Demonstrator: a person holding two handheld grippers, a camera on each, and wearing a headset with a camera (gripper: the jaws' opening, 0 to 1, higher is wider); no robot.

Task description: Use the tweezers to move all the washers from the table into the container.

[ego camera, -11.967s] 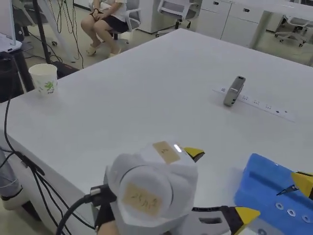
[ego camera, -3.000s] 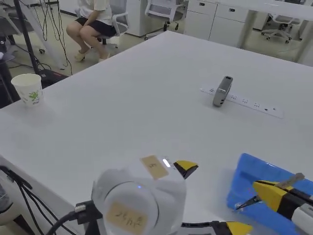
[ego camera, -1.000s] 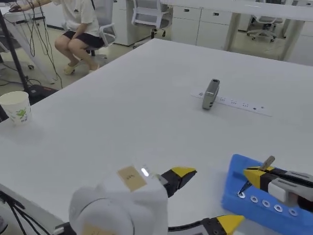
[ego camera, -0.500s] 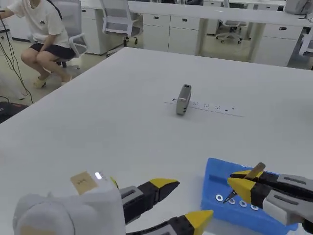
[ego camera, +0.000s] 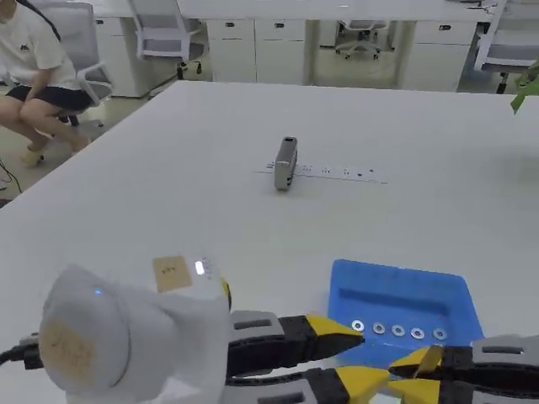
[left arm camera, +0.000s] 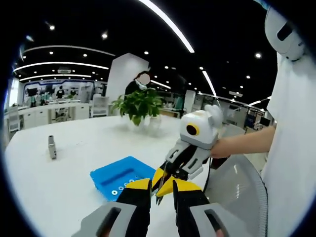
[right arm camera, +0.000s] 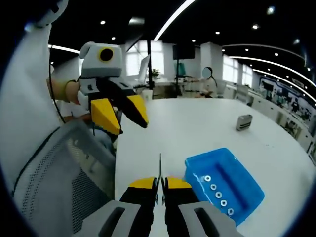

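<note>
Right gripper (right arm camera: 159, 187) clamping tweezers (right arm camera: 160, 168); left gripper (left arm camera: 162, 190) jaws apart; five washers (ego camera: 397, 331) in blue container (ego camera: 396, 282).

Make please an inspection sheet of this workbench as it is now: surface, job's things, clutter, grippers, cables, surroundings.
Surface: white table, no spill seen.
Job's things: blue plastic tray holding five small metal washers in a row; thin metal tweezers; no washer seen on the bare table.
Clutter: white power strip with a grey adapter on it.
Grippers: left hand-held gripper open, holding nothing; right hand-held gripper shut on the tweezers.
Cables: dark lead at the rear of the left hand-held gripper.
Surroundings: seated person, office chairs, potted green plant.
</note>
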